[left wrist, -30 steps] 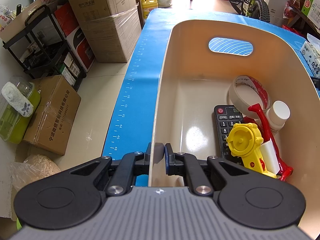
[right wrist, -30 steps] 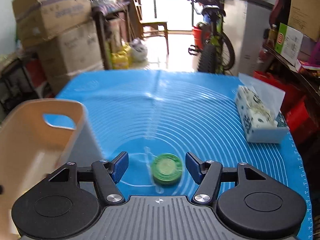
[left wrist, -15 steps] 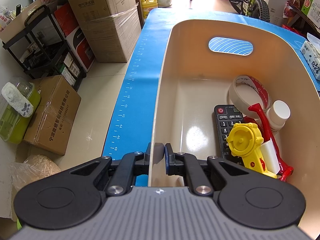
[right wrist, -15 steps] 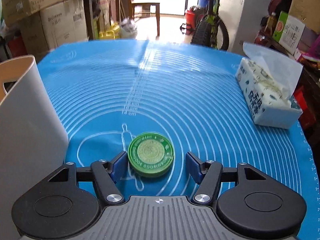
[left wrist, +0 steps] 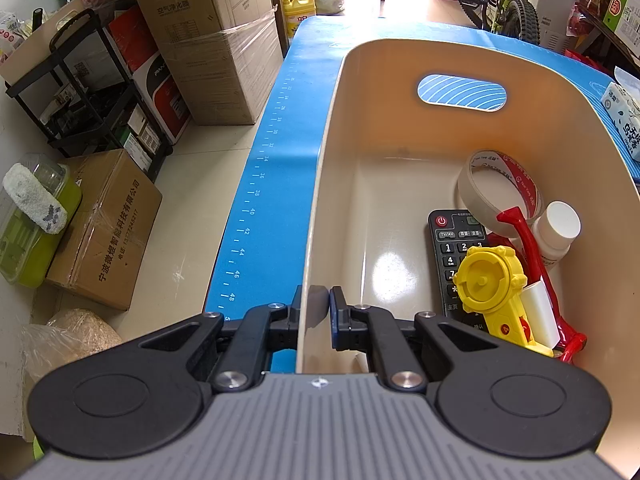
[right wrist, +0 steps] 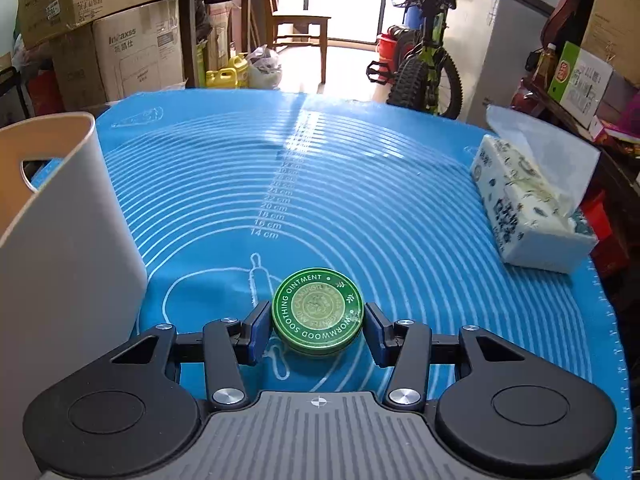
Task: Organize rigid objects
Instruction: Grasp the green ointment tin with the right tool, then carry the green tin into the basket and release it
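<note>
A cream bin [left wrist: 400, 184] stands on the blue mat and also shows in the right wrist view [right wrist: 68, 216]. It holds a tape roll [left wrist: 498, 188], a black remote [left wrist: 452, 256], a yellow toy [left wrist: 494, 284], a red tool [left wrist: 532, 248] and a white bottle [left wrist: 558, 232]. My left gripper [left wrist: 316, 312] is shut on the bin's near wall. A green ointment tin [right wrist: 317, 312] lies on the mat. My right gripper [right wrist: 317, 330] has closed on the tin, with the pads [right wrist: 260, 330] touching its sides.
A tissue pack [right wrist: 528, 208] lies on the right of the blue mat [right wrist: 320, 184]. Boxes [left wrist: 208, 40], a black rack [left wrist: 80, 92] and a green container [left wrist: 32, 216] stand on the floor left of the table. A bicycle [right wrist: 424, 52] and chair stand beyond it.
My right gripper moved forward and down over the green tin and its jaws closed in on it. The left gripper and the bin have not moved.
</note>
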{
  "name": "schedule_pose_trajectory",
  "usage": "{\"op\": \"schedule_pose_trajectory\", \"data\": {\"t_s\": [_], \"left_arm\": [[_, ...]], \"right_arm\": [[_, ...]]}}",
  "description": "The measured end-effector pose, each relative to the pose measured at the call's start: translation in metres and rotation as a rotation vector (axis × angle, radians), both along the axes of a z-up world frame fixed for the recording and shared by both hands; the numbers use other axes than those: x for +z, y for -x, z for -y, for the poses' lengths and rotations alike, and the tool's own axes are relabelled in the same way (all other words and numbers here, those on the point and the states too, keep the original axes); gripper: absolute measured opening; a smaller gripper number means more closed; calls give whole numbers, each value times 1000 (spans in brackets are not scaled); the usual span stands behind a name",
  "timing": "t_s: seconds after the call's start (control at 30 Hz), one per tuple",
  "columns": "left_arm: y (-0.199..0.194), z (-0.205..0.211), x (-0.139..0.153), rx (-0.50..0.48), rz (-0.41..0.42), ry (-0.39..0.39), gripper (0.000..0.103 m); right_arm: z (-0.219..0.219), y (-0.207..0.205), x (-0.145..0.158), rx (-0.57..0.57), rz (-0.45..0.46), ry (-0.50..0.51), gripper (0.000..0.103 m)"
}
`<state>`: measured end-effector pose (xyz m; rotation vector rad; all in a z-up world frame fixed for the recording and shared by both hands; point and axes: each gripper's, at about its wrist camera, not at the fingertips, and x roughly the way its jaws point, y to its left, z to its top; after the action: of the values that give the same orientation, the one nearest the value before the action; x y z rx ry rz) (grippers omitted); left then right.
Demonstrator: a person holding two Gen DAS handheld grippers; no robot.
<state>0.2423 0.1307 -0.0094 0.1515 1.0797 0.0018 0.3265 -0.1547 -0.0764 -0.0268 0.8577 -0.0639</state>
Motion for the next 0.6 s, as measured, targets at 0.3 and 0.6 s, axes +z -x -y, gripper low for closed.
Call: {"op": "schedule_pose_trajectory", "data": {"t_s": [0.3,0.6], "left_arm": [[0,0,0,3,-1,2,12],[0,0,0,3,-1,2,12]], "right_arm": [[0,26,54,-19,110,-68,54],[-20,68,119,27,282,-142,54]]}}
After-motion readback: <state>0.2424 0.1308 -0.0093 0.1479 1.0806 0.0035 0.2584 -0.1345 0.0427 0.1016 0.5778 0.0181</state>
